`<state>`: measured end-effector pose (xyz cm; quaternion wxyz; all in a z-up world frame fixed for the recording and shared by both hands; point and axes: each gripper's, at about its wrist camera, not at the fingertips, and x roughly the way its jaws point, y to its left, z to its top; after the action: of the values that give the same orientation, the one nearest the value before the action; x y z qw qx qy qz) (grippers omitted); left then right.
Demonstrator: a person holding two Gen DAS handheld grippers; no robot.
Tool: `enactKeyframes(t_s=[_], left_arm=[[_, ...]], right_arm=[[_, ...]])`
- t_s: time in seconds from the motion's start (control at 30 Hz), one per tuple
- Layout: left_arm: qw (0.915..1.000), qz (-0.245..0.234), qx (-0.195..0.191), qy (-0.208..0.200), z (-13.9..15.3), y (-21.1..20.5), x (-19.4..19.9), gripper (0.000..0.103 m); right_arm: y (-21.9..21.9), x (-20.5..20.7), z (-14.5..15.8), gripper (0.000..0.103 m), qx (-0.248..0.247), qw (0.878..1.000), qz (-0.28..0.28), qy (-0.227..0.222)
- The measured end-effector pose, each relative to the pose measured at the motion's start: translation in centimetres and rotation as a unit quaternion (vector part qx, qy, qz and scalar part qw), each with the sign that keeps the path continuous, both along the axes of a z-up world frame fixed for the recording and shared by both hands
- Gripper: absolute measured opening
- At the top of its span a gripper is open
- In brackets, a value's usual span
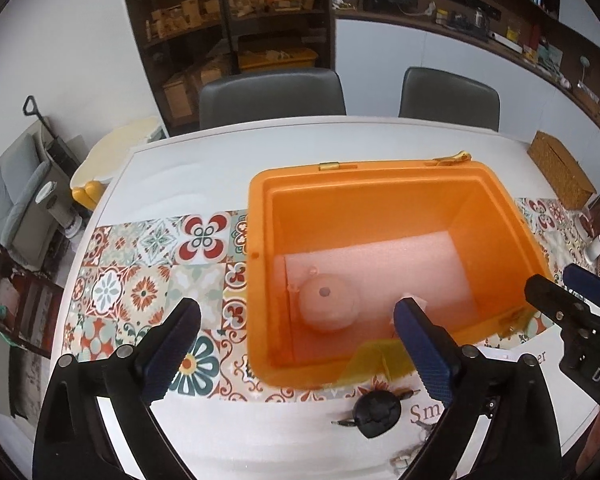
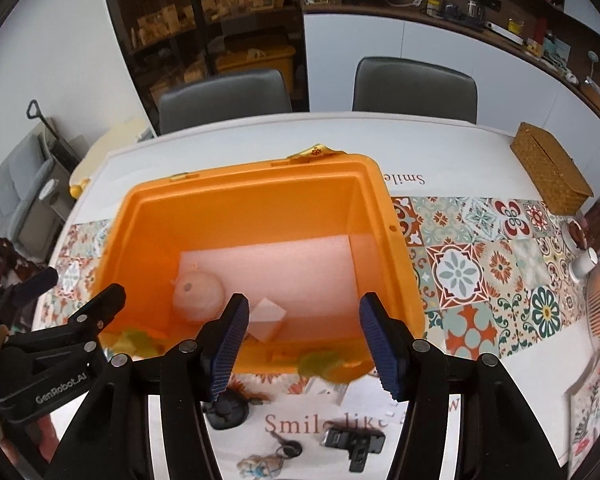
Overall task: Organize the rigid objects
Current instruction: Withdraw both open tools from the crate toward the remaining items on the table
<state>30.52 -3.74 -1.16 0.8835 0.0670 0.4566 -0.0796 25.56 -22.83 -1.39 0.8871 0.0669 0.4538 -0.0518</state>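
An orange plastic bin (image 2: pixel 260 216) stands open on the bench (image 1: pixel 204 176), partly on a patterned tile runner (image 1: pixel 140 276). It is rectangular with rounded corners and a thick rim, and its floor is lined with pale foam. In the right wrist view its long axis runs from about 9 to 3 o'clock, with the mouth facing up. Inside, toward 8 o'clock of the floor, lies a round pale dome-shaped object (image 2: pixel 198 294) with a small dark spot on top; just beside it, toward 4 o'clock, sits a small white angular block (image 2: pixel 266 318), tilted on an edge.

The left tongs (image 1: pixel 296 350) are released, spread wide over the bin's near left corner and holding nothing. The right tongs (image 2: pixel 304 342) are likewise spread apart and empty, hovering over the near rim.

On the bare bench at 6 o'clock of the bin lie a black car key fob (image 1: pixel 376 414), a keyring with keys (image 2: pixel 288 449) and a small black clip-like device (image 2: pixel 354 442).
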Motion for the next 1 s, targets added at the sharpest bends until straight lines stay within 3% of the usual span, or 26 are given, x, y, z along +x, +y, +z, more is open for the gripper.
enactKeyframes(t_s=[0.37,0.73,1.0], left_arm=[[0.9993,0.027,-0.020,-0.016,1.3,1.5,-4.5,0.103],[0.9988,0.043,-0.010,-0.023,0.9,1.9,-8.9,0.103],[0.9984,0.056,-0.001,0.005,-1.2,2.5,-11.0,0.103]], right_arm=[[0.0,-5.5,0.9,0.071,0.008,0.999,-0.015,-0.041],[-0.3,-9.9,-0.2,0.071,0.012,0.999,-0.021,-0.041],[0.3,-12.0,-2.4,0.071,0.017,1.000,-0.005,-0.015]])
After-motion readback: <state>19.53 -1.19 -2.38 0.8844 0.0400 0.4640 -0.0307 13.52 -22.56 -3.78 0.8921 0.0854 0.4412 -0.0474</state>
